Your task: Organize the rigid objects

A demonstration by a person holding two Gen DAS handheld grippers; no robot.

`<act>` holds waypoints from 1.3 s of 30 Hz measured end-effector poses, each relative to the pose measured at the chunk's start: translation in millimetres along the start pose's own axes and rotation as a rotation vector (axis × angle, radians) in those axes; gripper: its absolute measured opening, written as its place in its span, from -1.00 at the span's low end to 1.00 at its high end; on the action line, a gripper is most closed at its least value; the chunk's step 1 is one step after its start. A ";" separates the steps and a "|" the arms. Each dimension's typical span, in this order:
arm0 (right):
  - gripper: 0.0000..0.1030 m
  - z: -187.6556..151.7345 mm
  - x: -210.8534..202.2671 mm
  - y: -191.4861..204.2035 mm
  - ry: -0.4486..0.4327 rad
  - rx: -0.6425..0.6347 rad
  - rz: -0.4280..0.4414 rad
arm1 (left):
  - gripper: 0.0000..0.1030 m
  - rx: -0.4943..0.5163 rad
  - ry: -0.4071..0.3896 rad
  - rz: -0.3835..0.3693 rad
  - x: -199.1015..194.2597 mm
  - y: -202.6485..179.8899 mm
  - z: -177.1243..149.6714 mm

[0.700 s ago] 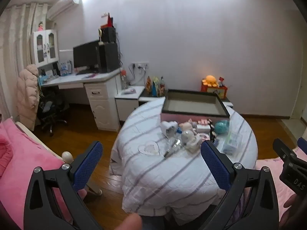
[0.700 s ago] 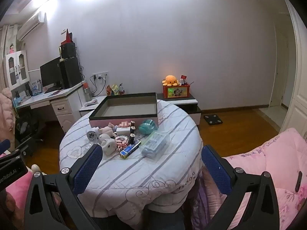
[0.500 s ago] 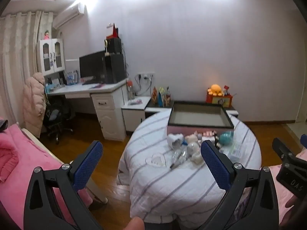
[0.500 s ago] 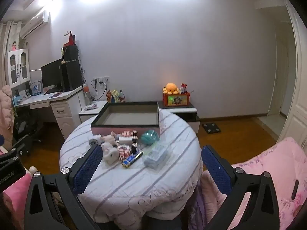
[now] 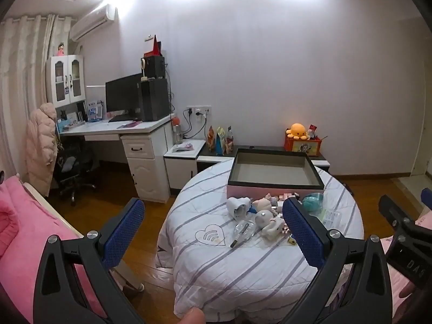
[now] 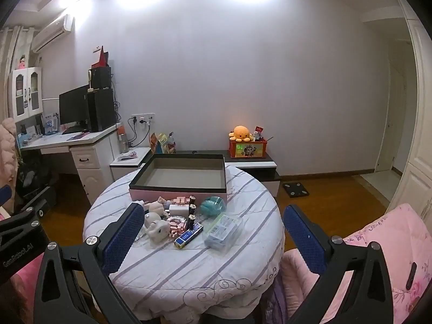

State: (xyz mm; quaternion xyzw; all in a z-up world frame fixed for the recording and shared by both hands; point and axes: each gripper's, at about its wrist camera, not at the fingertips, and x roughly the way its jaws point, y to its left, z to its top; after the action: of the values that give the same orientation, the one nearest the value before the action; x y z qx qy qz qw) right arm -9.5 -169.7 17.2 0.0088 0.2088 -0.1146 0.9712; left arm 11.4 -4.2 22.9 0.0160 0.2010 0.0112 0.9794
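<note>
On the left stands a white desk point(image 6: 67, 140) with a dark monitor point(image 6: 73, 108). The left hand-held gripper point(image 5: 213, 232) is released, its blue pads wide apart with nothing between them. On the round worktop point(image 6: 189, 264) with a striped cloth, a heap of small objects point(image 6: 175, 216) lies just in front of an open box point(image 6: 181, 175), which looks empty. A clear plastic case point(image 6: 222, 230) lies at the right end of the heap. The right hand-held gripper point(image 6: 213, 232) is released too and holds nothing. A pink quilt point(image 6: 391, 243) is at the far right.
</note>
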 end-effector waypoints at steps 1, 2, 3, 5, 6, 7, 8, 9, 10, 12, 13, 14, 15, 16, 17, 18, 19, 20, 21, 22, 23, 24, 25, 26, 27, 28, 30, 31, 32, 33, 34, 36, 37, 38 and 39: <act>1.00 -1.5 2.2 0.4 0.002 0.002 -0.002 | 1.00 0.001 0.004 0.000 1.6 1.3 0.7; 1.00 -2.6 4.3 0.5 0.005 0.004 -0.001 | 1.00 0.000 0.008 0.000 3.4 1.6 0.9; 1.00 -2.8 6.2 0.4 0.007 0.004 0.002 | 1.00 -0.002 0.011 0.000 4.9 1.6 0.9; 1.00 -3.0 10.8 1.3 0.013 0.004 0.003 | 1.00 -0.001 0.016 0.000 8.4 2.9 2.4; 1.00 -3.4 12.8 2.1 0.016 0.005 0.006 | 1.00 -0.001 0.018 -0.001 10.2 3.2 2.6; 1.00 -2.7 14.5 2.6 0.019 0.006 0.009 | 1.00 0.000 0.020 -0.001 11.9 3.1 3.7; 1.00 -2.2 17.4 3.3 0.020 0.007 0.009 | 1.00 0.001 0.022 -0.002 14.1 3.2 4.4; 1.00 -2.2 19.7 3.9 0.022 0.007 0.006 | 1.00 0.002 0.025 -0.005 16.3 3.2 5.3; 1.00 -1.6 22.1 4.5 0.026 0.009 0.007 | 1.00 0.004 0.026 -0.007 17.8 3.5 5.4; 1.00 -0.3 26.7 5.7 0.035 0.009 0.007 | 1.00 0.003 0.030 -0.004 22.9 3.3 6.7; 1.00 0.4 28.9 5.7 0.039 0.007 0.005 | 1.00 0.003 0.032 -0.004 24.4 4.1 7.8; 1.00 1.2 30.7 6.5 0.043 0.003 0.004 | 1.00 0.002 0.035 -0.005 26.4 4.0 8.2; 1.00 1.6 32.3 7.0 0.045 0.000 0.004 | 1.00 -0.002 0.038 -0.007 28.2 4.0 8.5; 1.00 2.9 33.4 6.6 0.045 0.000 0.002 | 1.00 -0.004 0.039 -0.009 29.0 4.8 8.9; 1.00 4.1 34.2 6.4 0.044 0.000 -0.001 | 1.00 -0.004 0.038 -0.010 30.0 4.0 9.0; 1.00 4.4 34.4 6.4 0.042 0.000 -0.004 | 1.00 -0.002 0.039 -0.011 30.9 3.4 10.0; 1.00 4.1 34.3 6.5 0.041 0.000 -0.006 | 1.00 -0.001 0.039 -0.012 31.4 3.0 9.9; 1.00 3.9 35.1 6.0 0.040 0.000 -0.007 | 1.00 -0.002 0.041 -0.012 31.7 2.6 10.2; 1.00 3.7 35.9 5.6 0.042 0.001 -0.007 | 1.00 -0.002 0.043 -0.013 32.2 2.4 10.4; 1.00 2.9 36.5 5.7 0.045 0.002 -0.005 | 1.00 -0.001 0.044 -0.014 32.6 2.0 10.3; 1.00 2.5 37.0 5.8 0.048 0.002 -0.004 | 1.00 0.000 0.045 -0.012 32.9 1.6 10.0; 1.00 2.1 37.5 6.3 0.051 0.001 -0.002 | 1.00 -0.001 0.045 -0.012 33.0 2.1 9.8; 1.00 2.0 37.8 6.9 0.052 0.000 -0.002 | 1.00 -0.002 0.045 -0.011 32.9 3.4 9.8; 1.00 2.5 38.4 6.4 0.054 0.000 -0.002 | 1.00 -0.002 0.046 -0.011 33.4 3.5 9.7; 1.00 2.5 38.6 6.7 0.054 0.000 0.001 | 1.00 -0.004 0.047 -0.009 33.8 3.9 9.6; 1.00 2.9 38.4 6.6 0.053 0.000 0.002 | 1.00 -0.004 0.046 -0.009 34.1 4.8 9.6; 1.00 3.3 38.9 7.7 0.052 -0.002 0.003 | 1.00 -0.004 0.045 -0.007 34.7 6.2 9.4; 1.00 3.2 39.2 8.1 0.052 -0.002 0.004 | 1.00 -0.005 0.045 -0.006 34.6 6.5 8.7; 1.00 3.0 39.7 8.2 0.052 -0.002 0.006 | 1.00 -0.006 0.045 -0.005 34.9 7.0 8.4; 1.00 2.6 40.2 8.4 0.053 -0.003 0.006 | 1.00 -0.006 0.046 -0.007 34.8 7.2 8.2; 1.00 2.7 40.8 8.5 0.055 -0.003 0.006 | 1.00 -0.007 0.047 -0.007 35.8 7.4 8.0; 1.00 2.5 42.4 8.5 0.058 -0.002 0.009 | 1.00 -0.007 0.052 -0.009 37.4 7.9 6.7; 1.00 2.9 42.7 8.8 0.059 -0.002 0.008 | 1.00 -0.007 0.055 -0.009 38.1 8.1 6.4; 1.00 2.6 43.6 8.8 0.062 -0.001 0.007 | 1.00 -0.007 0.057 -0.009 39.3 7.9 6.0; 1.00 2.6 44.1 9.0 0.063 -0.001 0.008 | 1.00 -0.007 0.060 -0.009 40.6 7.6 5.9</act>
State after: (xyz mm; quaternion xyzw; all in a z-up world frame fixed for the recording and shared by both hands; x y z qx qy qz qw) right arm 32.6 -170.8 1.3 0.0127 0.2392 -0.1101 0.9646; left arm 50.9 4.3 12.7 0.0114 0.2302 0.0080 0.9730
